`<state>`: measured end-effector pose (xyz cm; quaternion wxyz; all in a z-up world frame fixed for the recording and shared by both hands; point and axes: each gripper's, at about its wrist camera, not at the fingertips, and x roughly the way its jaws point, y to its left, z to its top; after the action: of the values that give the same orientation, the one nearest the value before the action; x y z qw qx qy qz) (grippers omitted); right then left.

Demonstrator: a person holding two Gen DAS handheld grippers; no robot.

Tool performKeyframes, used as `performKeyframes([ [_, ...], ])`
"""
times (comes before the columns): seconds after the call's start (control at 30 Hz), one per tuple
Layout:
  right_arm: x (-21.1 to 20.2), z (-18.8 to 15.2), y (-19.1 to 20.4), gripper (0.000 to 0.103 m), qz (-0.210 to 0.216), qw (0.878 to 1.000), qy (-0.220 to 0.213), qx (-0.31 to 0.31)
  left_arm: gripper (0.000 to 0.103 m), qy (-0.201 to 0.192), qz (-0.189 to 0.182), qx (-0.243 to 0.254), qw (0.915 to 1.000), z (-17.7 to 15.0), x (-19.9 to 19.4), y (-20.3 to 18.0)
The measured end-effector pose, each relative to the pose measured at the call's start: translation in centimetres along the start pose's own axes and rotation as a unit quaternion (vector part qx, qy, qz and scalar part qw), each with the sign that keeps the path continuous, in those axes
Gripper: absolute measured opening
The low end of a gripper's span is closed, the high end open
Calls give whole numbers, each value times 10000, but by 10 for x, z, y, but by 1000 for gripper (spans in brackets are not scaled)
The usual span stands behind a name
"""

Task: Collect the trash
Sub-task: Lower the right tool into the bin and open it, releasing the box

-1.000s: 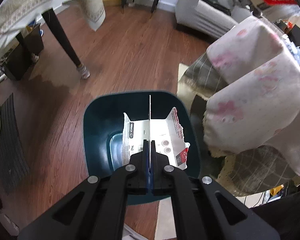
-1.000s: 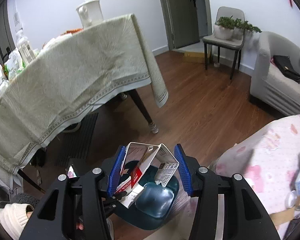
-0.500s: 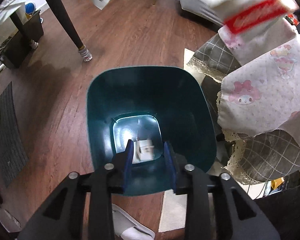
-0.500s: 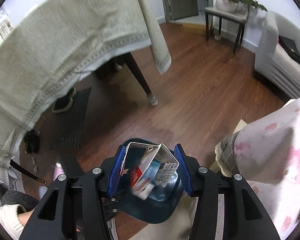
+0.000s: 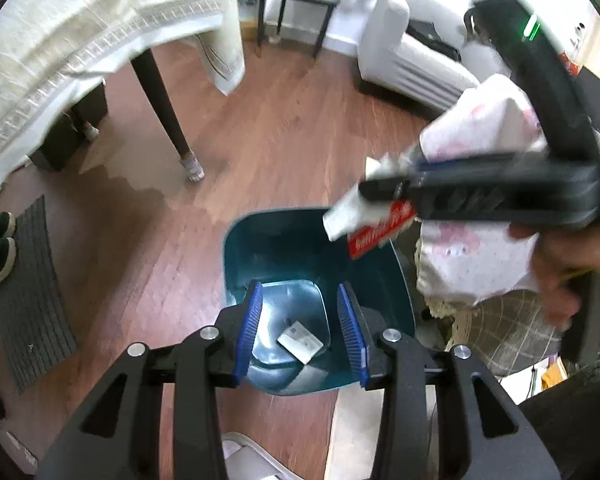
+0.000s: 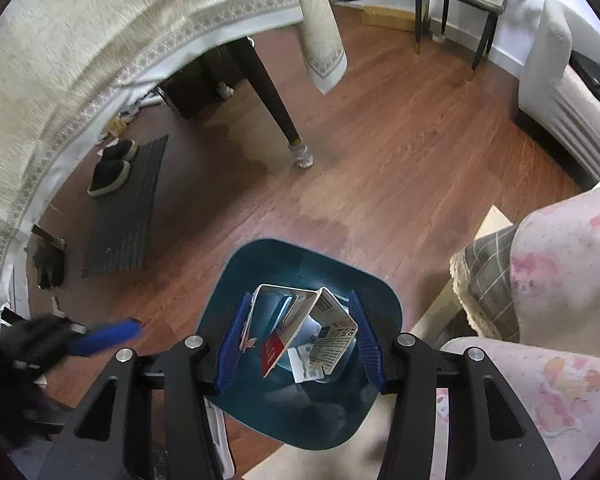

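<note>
A teal bin point(image 5: 236, 264) stands on the wood floor, and a small white paper scrap point(image 5: 300, 340) lies on its bottom. Above it my left gripper point(image 5: 299, 286) is open, its jaws still opening, with nothing between them. My right gripper point(image 6: 300, 296) is shut on a crushed white and red carton point(image 6: 296, 332) just over the bin point(image 6: 300, 260). In the left wrist view that carton point(image 5: 370, 224) hangs over the bin's far right rim in the right gripper point(image 5: 380, 186), held by a person's hand point(image 5: 560, 276). A blue finger point(image 6: 108, 336) of the left gripper shows blurred at the left.
A table under a beige cloth point(image 6: 100, 40) stands to the left, its dark leg point(image 6: 276, 100) near the bin. Beyond lie a dark mat point(image 6: 128, 216) with shoes point(image 6: 110, 168). A pink-print cloth point(image 6: 560, 264) and a checked cover point(image 6: 488, 276) crowd the right. A grey sofa point(image 6: 564, 92) stands behind.
My left gripper let go of the flat white packaging, which dropped into the bin, then opened wider and rose. My right gripper came down with the carton to just over the bin.
</note>
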<state>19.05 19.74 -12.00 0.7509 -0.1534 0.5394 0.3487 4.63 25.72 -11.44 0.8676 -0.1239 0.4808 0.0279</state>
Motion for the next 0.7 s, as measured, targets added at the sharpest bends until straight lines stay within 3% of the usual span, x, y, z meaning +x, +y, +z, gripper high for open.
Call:
performKeyframes([
  [0.2, 28, -7, 4, 51, -110, 9995, 302, -40, 36, -445, 89, -113, 9989, 10, -33, 1],
  [0.33, 49, -17, 10, 51, -181, 9981, 560, -179, 25, -762, 36, -195, 9969, 19, -56, 0],
  [0.57, 86, -38, 11, 51, -266, 9943, 977, -327, 25, -1186, -139, -246, 9925, 34, -89, -6],
  [0.63, 91, -41, 11, 54, -246, 9940, 1014, -329, 25, -1241, -177, -223, 9919, 35, -95, -9],
  [0.7, 96, -45, 11, 64, -243, 9933, 1065, -368, 25, -1267, -178, -196, 9916, 37, -100, -10],
])
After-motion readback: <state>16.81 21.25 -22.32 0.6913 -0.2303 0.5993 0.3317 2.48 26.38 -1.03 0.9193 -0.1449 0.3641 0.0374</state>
